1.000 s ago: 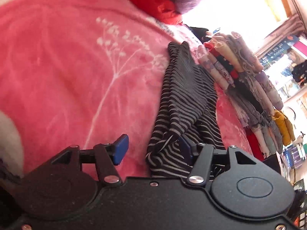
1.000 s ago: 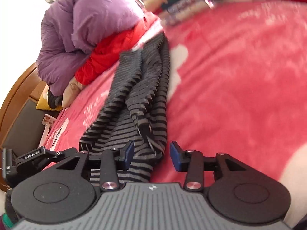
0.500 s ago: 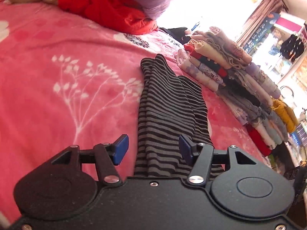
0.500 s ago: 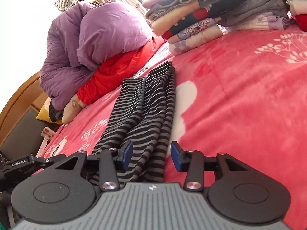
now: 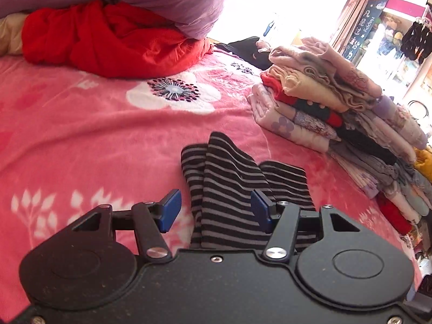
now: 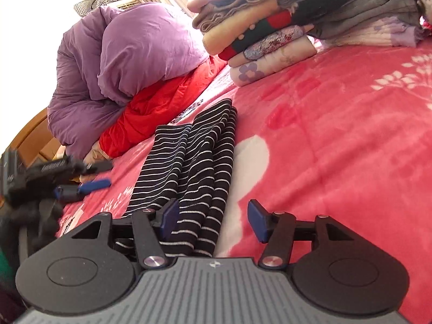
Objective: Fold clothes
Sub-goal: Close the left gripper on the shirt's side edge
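Left wrist view: the left gripper (image 5: 214,210) hangs parted and empty over the striped garment (image 5: 232,189), a long strip mid-bed (image 5: 81,135), beside a folded stack (image 5: 337,113).

Right wrist view: the right gripper (image 6: 213,220), jaws just widening, grips nothing; the final folds seem left.

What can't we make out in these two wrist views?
- Near end of the striped garment: both views, hidden under the gripper bodies.
- Left gripper in the right wrist view: blurred, cut by the left edge.
- Folded stack: runs off the right edge in the left wrist view.
- Window area: blown out white in both.
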A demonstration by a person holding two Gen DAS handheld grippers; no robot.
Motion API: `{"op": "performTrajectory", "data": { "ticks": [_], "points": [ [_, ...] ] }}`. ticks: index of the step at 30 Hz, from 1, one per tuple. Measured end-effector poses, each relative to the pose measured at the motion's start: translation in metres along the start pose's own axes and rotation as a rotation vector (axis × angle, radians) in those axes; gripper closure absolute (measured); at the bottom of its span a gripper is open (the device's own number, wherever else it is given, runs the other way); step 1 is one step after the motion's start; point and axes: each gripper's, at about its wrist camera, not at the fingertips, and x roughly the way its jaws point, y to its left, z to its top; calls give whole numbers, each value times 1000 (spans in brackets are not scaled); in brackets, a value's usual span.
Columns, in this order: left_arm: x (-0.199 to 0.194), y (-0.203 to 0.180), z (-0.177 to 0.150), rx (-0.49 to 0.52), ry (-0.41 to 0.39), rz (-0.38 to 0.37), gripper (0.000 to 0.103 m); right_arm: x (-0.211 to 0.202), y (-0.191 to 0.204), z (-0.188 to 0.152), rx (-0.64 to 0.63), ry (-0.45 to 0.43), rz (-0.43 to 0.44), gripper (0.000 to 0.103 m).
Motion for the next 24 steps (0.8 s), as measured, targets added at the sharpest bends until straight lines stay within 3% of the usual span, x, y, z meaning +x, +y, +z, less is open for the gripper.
{"op": "performTrajectory", "data": {
  "ticks": [11,14,19,24],
  "points": [
    [66,-7,27,102,21,38,49,17,4,-3,-9,51,1,37],
    [77,-10,30,120,24,42,57,19,6,-4,-29,55,-13,35],
    [86,-12,32,127,36,42,82,21,6,-6,-29,60,-11,33],
    [77,-12,34,104,24,19,97,21,4,-6,-16,58,-9,33]
  ]
}}
